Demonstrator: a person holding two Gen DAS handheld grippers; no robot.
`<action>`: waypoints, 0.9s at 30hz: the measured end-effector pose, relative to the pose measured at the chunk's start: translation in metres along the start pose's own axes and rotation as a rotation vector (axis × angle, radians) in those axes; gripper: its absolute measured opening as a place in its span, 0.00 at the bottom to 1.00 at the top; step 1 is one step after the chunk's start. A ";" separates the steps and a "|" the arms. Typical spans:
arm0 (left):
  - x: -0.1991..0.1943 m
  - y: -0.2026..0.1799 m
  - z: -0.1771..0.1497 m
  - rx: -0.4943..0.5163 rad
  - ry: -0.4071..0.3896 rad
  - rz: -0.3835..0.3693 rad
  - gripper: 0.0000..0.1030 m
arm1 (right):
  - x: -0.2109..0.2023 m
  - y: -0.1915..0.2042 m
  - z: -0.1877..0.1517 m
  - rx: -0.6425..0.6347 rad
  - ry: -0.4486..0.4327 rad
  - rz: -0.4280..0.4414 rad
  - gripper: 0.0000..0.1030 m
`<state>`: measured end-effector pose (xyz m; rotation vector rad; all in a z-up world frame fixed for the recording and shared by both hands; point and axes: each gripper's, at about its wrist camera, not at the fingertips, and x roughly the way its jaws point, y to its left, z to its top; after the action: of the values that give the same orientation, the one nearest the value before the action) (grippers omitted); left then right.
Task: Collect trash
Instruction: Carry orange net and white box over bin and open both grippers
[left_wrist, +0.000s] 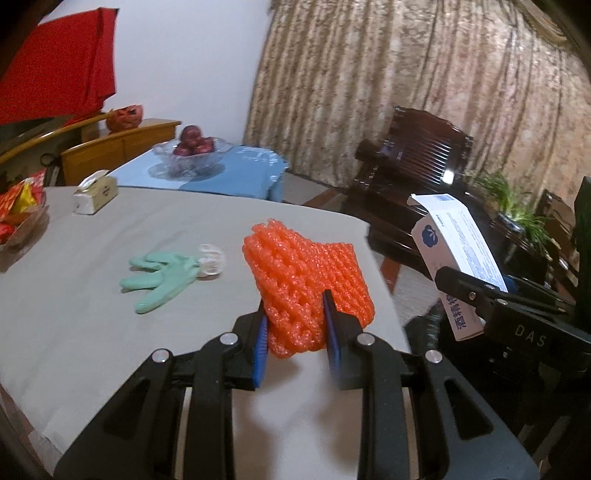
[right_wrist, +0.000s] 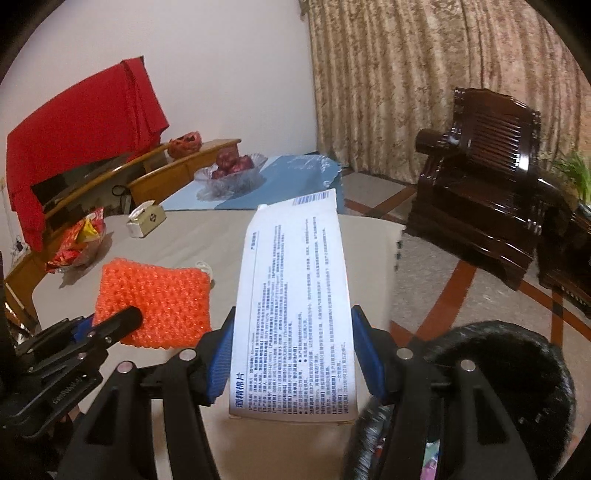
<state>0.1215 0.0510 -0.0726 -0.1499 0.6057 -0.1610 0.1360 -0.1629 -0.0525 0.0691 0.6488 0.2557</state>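
Nearest, below right tool (right_wrist: 291, 354): dark bin rim (right_wrist: 517, 369), judged trash target. Right tool clamps white printed carton (right_wrist: 295, 295), lifted off surface (right_wrist: 199, 236). Left tool (left_wrist: 295, 332) pinches orange foam net (left_wrist: 306, 280), squashed, also lifted. Farther on surface: green glove (left_wrist: 159, 277), clear plastic scrap (left_wrist: 211, 264) left. Two items in hand, none binned yet.

Grey table (left_wrist: 92, 332): green glove (left_wrist: 159, 275), tissue box (left_wrist: 94, 194).

fruit bowl (left_wrist: 190, 153), tissue box (left_wrist: 94, 194), dark armchair (right_wrist: 487, 177)
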 end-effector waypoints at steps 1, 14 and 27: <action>-0.002 -0.006 -0.001 0.008 -0.001 -0.008 0.24 | -0.007 -0.005 -0.002 0.006 -0.004 -0.006 0.56; 0.002 -0.094 -0.020 0.130 0.048 -0.161 0.24 | -0.063 -0.083 -0.042 0.112 -0.003 -0.161 0.56; 0.031 -0.170 -0.047 0.245 0.124 -0.302 0.24 | -0.088 -0.150 -0.086 0.228 0.030 -0.294 0.57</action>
<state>0.1019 -0.1255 -0.0962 0.0071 0.6791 -0.5380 0.0487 -0.3323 -0.0900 0.1866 0.7070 -0.1015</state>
